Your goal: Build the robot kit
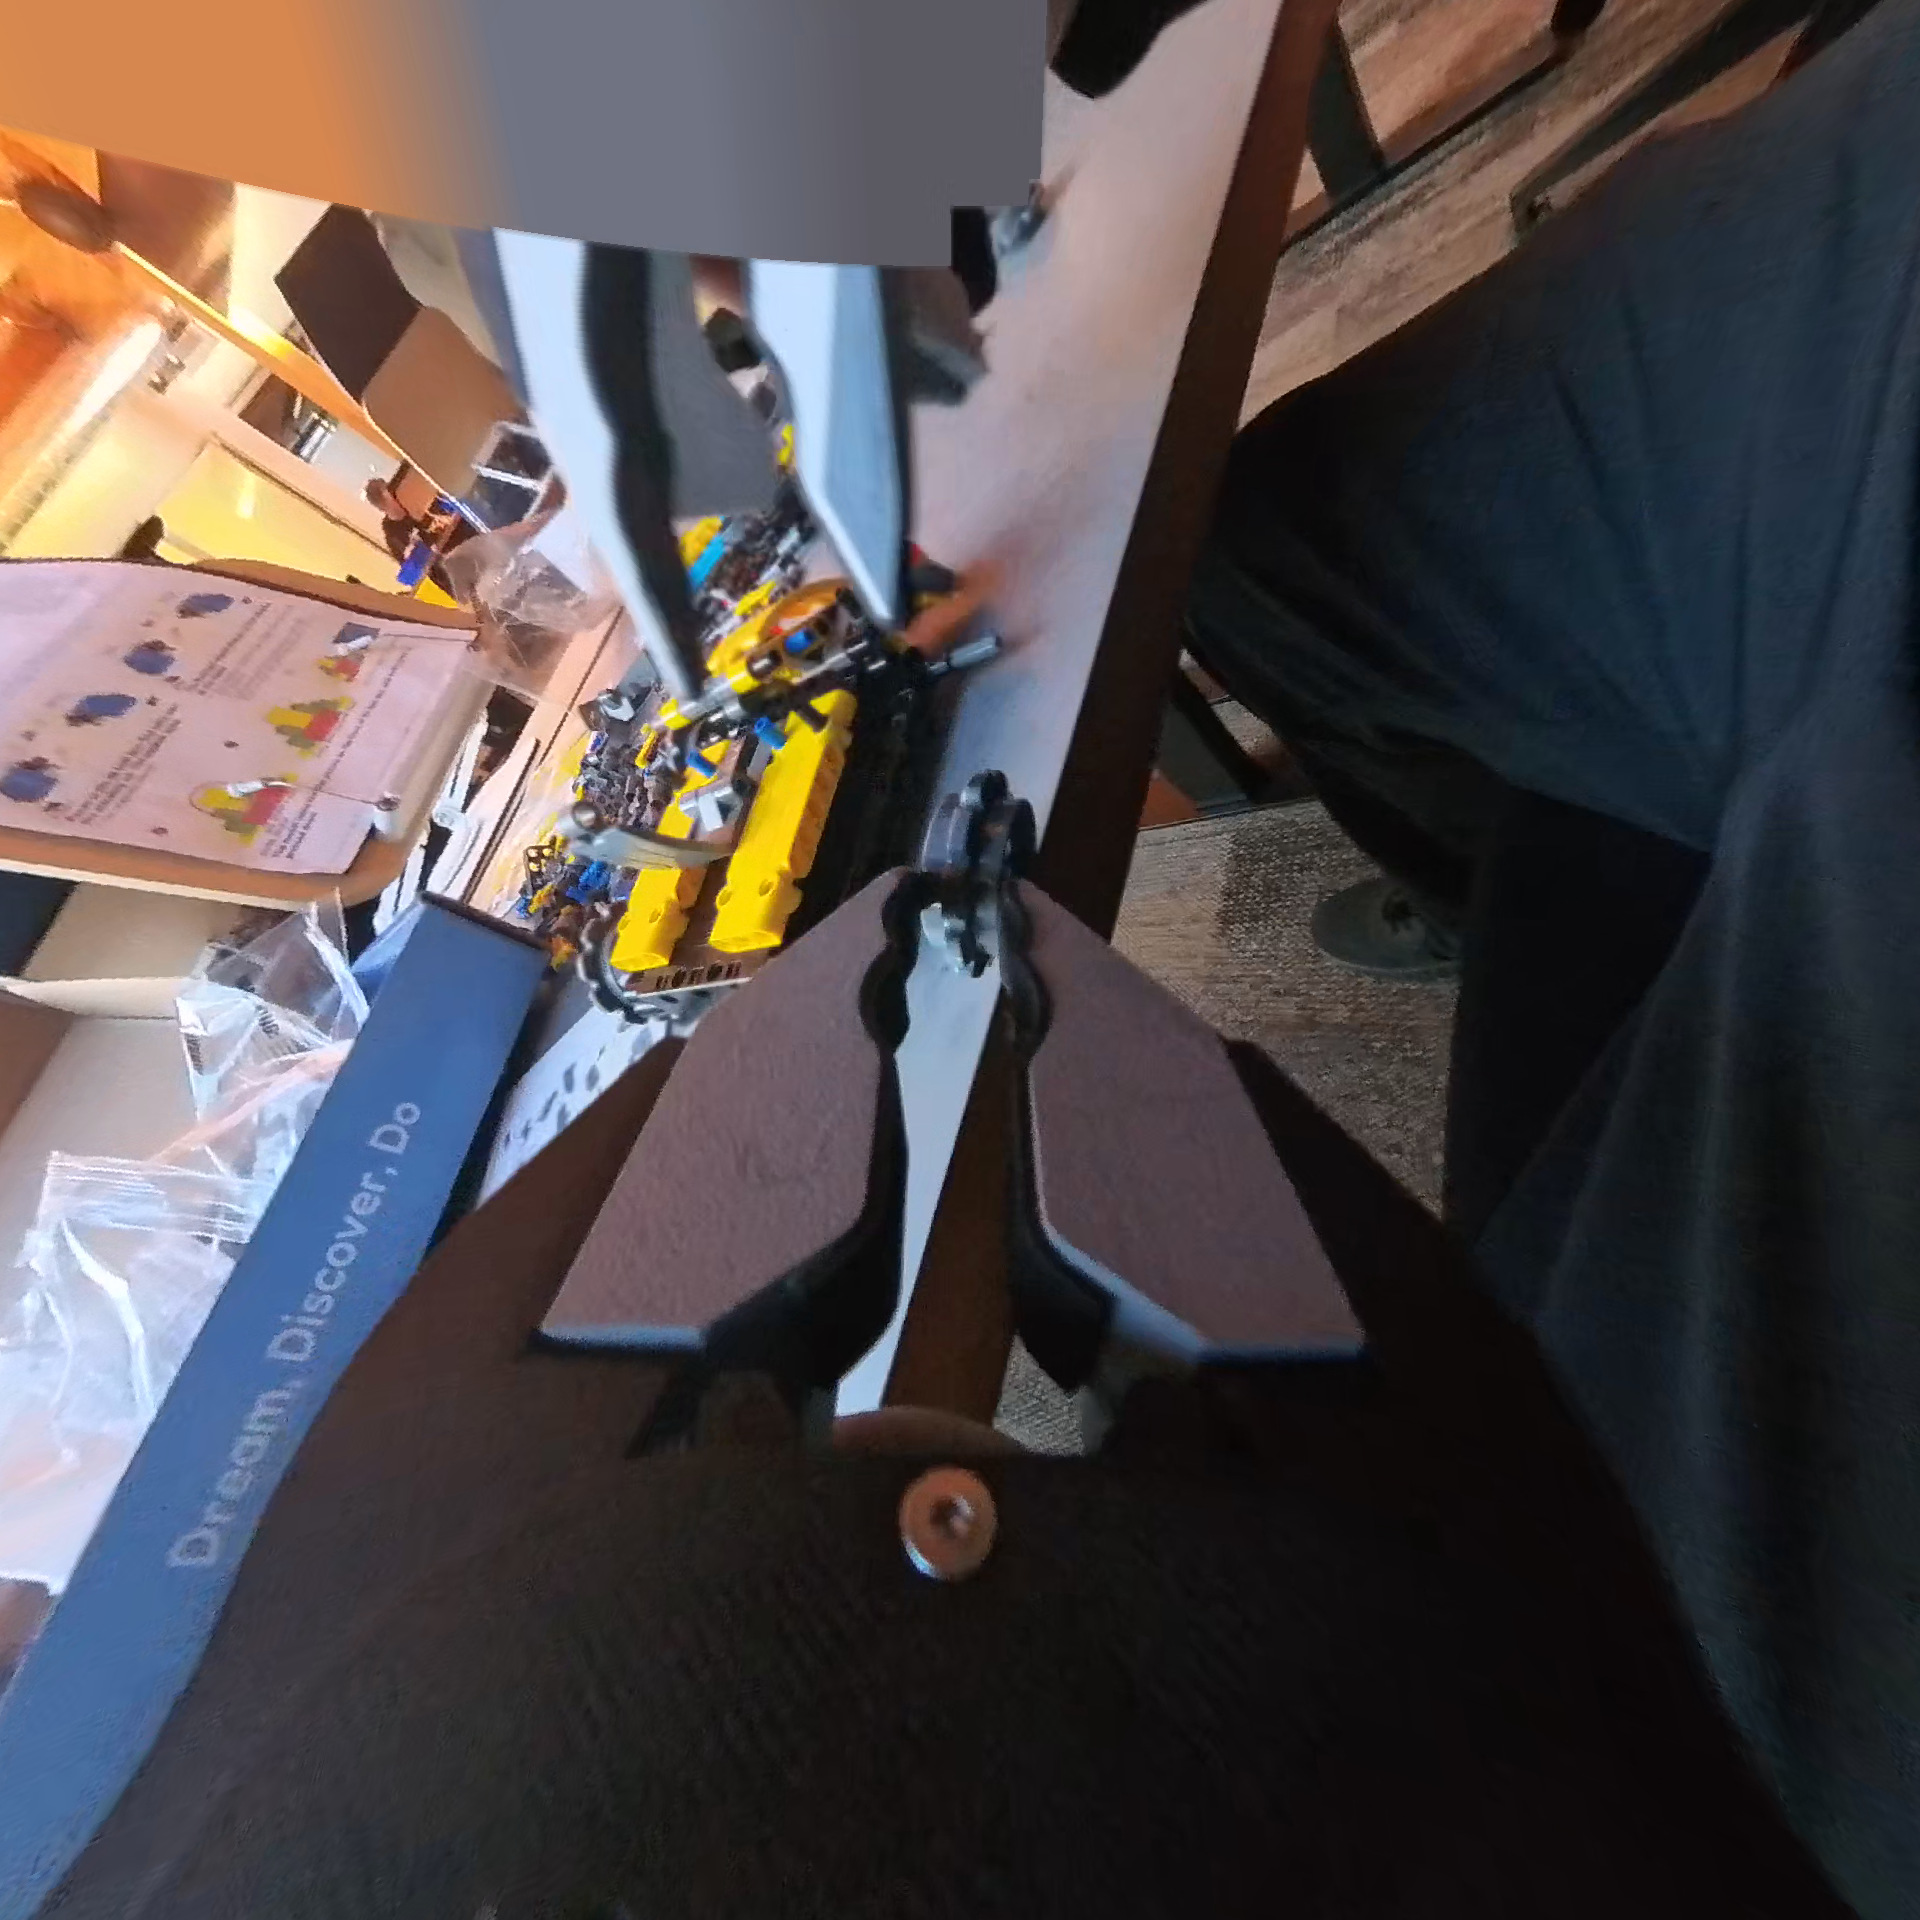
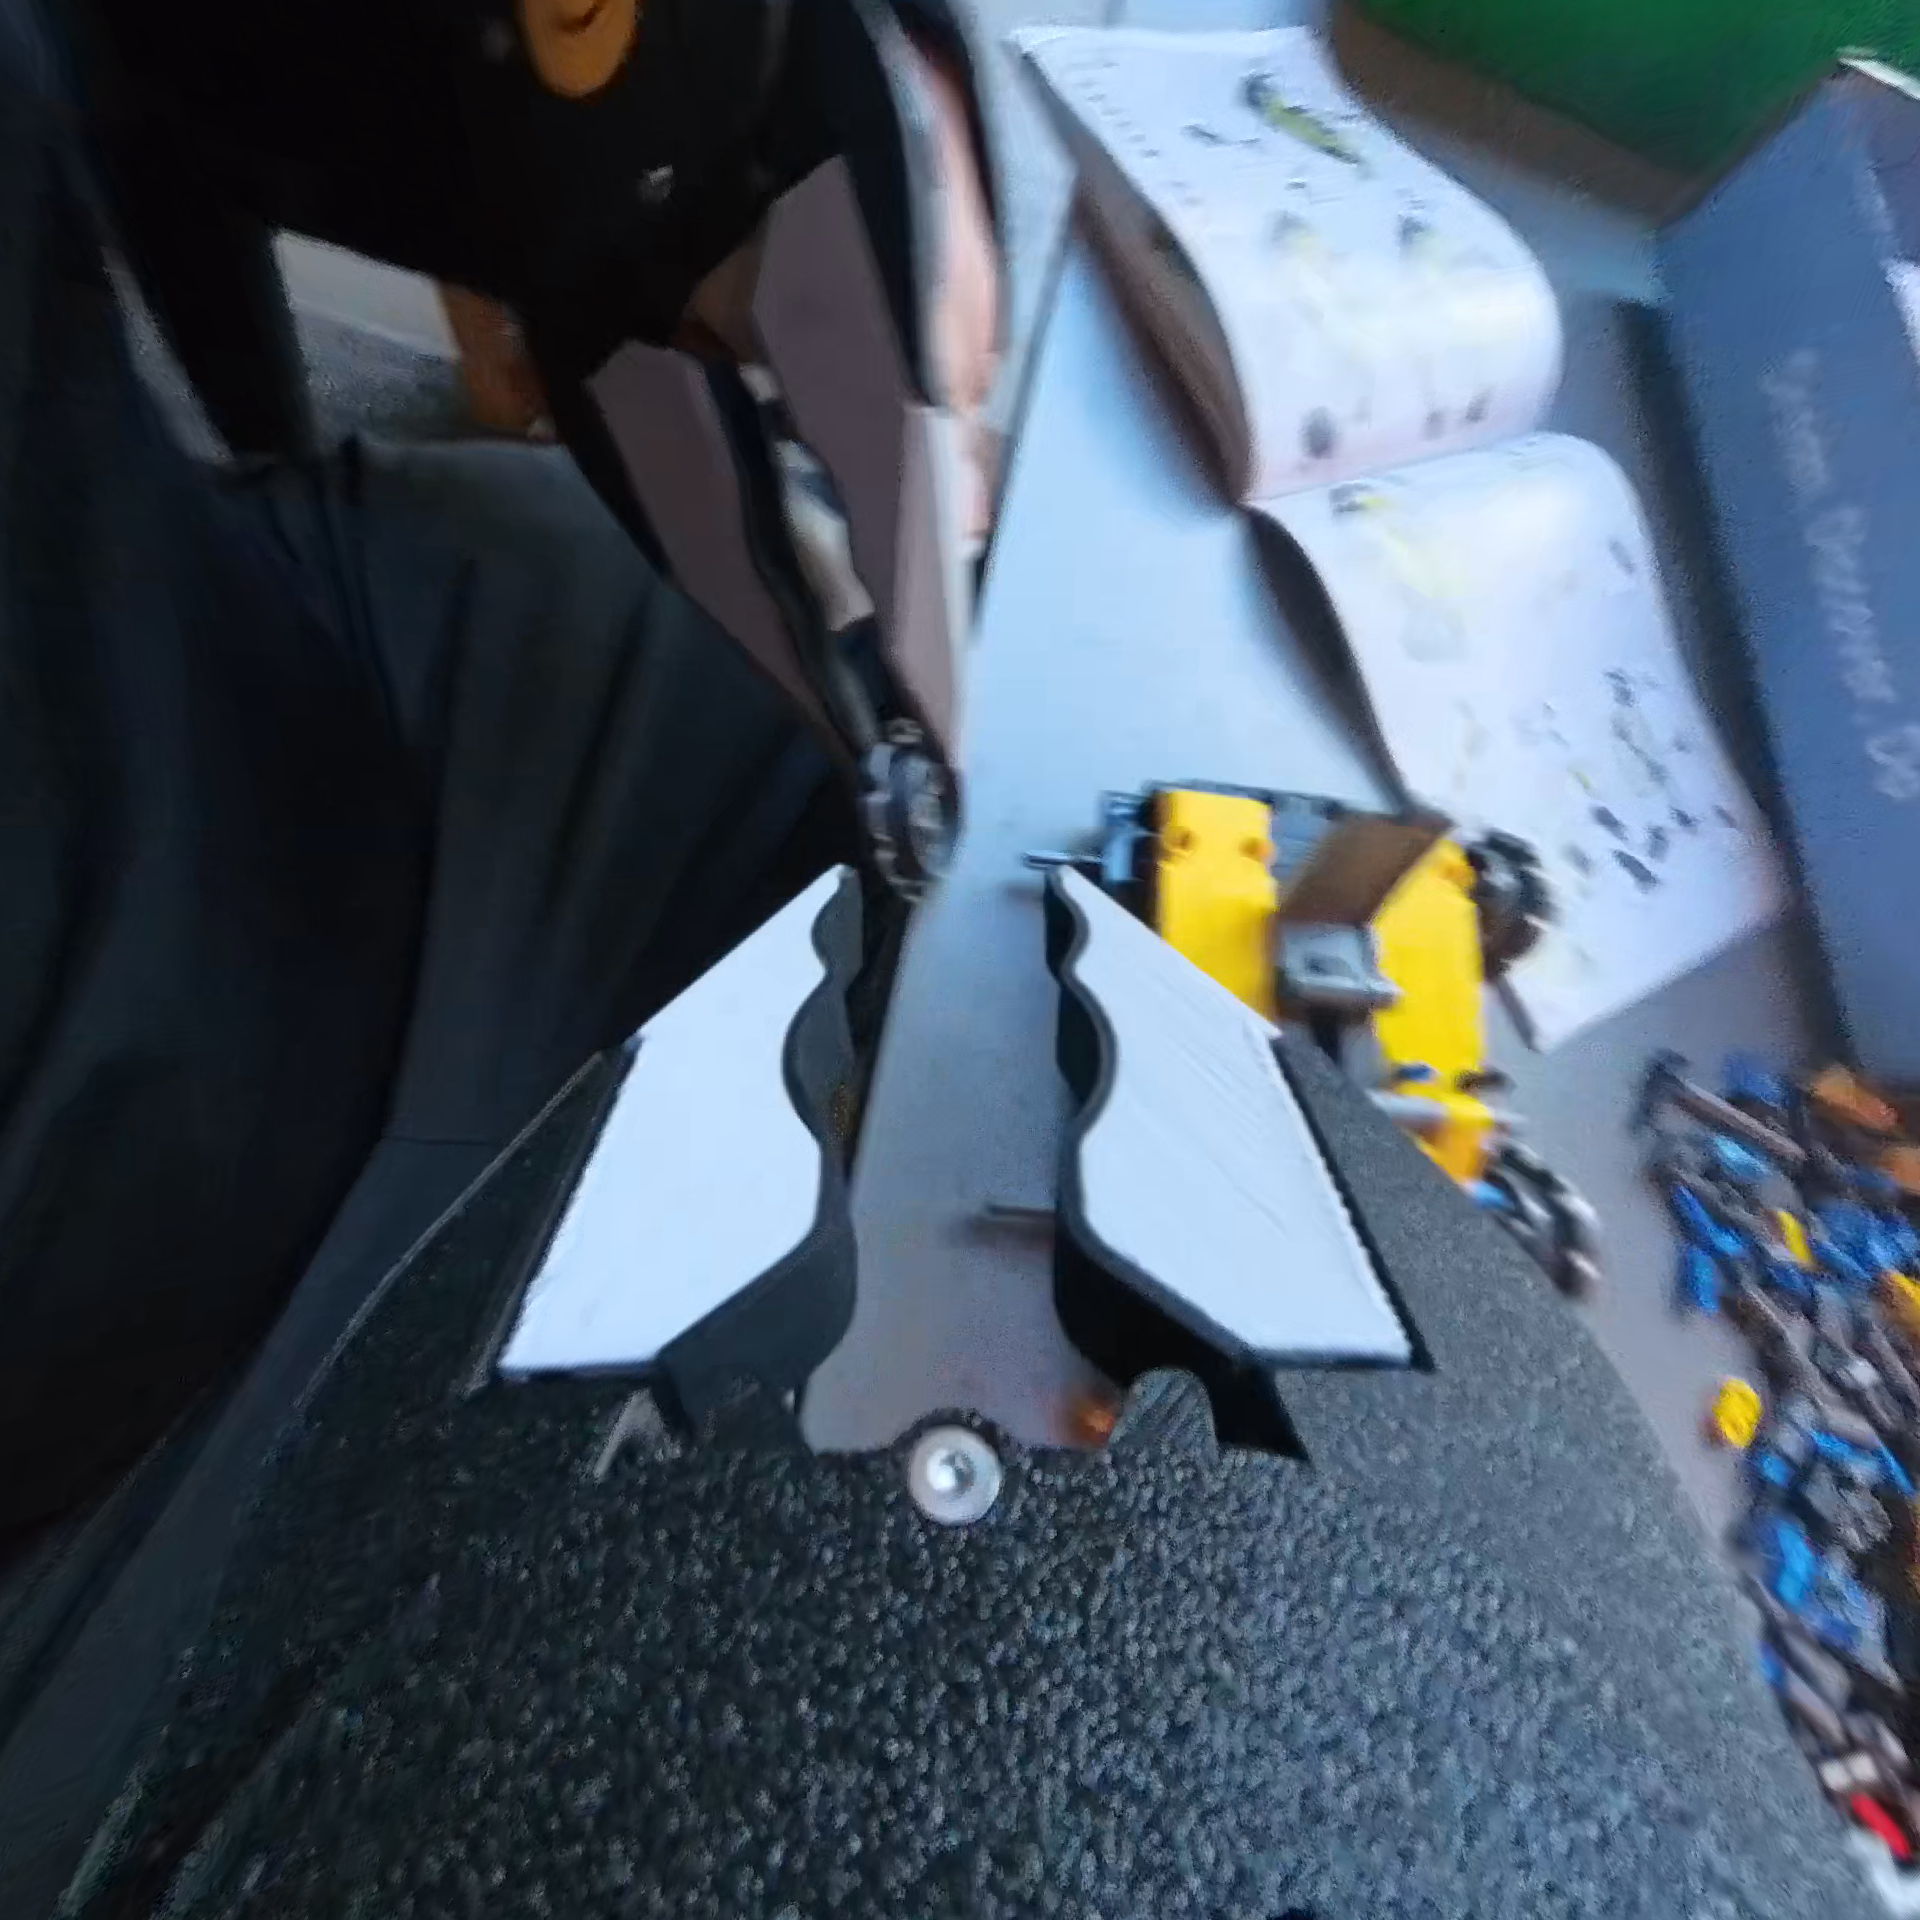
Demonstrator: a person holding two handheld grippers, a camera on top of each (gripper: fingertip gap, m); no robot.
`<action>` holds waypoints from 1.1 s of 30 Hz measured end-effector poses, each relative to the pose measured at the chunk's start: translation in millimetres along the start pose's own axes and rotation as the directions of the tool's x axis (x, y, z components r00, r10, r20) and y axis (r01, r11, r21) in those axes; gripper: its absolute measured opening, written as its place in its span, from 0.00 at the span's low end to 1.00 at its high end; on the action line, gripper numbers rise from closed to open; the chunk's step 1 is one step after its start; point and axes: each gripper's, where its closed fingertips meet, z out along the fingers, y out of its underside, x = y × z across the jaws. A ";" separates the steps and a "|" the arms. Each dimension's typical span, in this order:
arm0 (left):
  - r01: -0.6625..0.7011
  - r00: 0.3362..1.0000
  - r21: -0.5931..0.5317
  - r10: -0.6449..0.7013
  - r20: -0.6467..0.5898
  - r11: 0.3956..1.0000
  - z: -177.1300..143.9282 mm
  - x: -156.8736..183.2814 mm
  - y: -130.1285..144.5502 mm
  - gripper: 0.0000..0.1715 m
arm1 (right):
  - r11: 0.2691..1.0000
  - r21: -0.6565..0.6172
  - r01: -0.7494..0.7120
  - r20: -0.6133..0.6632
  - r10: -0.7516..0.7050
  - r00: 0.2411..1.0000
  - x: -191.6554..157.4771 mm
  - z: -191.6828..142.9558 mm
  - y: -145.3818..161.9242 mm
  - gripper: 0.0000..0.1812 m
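Observation:
My left gripper [image 1: 966, 906] is shut on a small dark grey gear wheel [image 1: 979, 831] and holds it at the near edge of the white table [image 1: 1081, 436]. The gear also shows in the right wrist view [image 2: 906, 805], blurred. A yellow and black brick-built model [image 1: 750, 842] lies on the table just beyond it. My right gripper [image 2: 951, 891] is open and empty over the table, its right finger beside the model [image 2: 1226, 914]. In the left wrist view it [image 1: 784, 649] reaches down over the model's far end.
An open instruction booklet [image 1: 208, 717] [image 2: 1455, 540], a blue box [image 1: 353, 1278] [image 2: 1808, 540] and clear plastic bags [image 1: 145, 1226] lie behind the model. A pile of small blue and black parts [image 2: 1808, 1351] lies beside it. A person's dark trousers [image 1: 1662, 831] are next to the table edge.

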 end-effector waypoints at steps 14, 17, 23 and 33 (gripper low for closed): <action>0.055 0.998 0.020 -0.055 0.007 0.998 -4.5 -5.2 1.4 0.07 | 0.919 -0.385 -0.088 0.020 0.103 0.994 69.6 27.2 40.3 0.52; 0.031 0.999 0.019 -0.031 0.021 0.999 -4.6 -7.9 3.1 0.07 | 0.904 -0.422 -0.066 0.029 0.087 0.996 68.8 30.9 46.0 0.51; -0.029 0.999 0.031 0.028 0.037 0.999 -1.0 -7.6 2.8 0.07 | 0.925 -0.369 -0.094 0.076 0.131 0.988 69.6 34.2 43.3 0.51; 0.014 0.999 0.057 -0.015 0.032 0.998 2.2 -8.8 8.4 0.07 | 0.951 -0.268 -0.153 0.167 0.203 0.965 62.5 32.0 31.9 0.50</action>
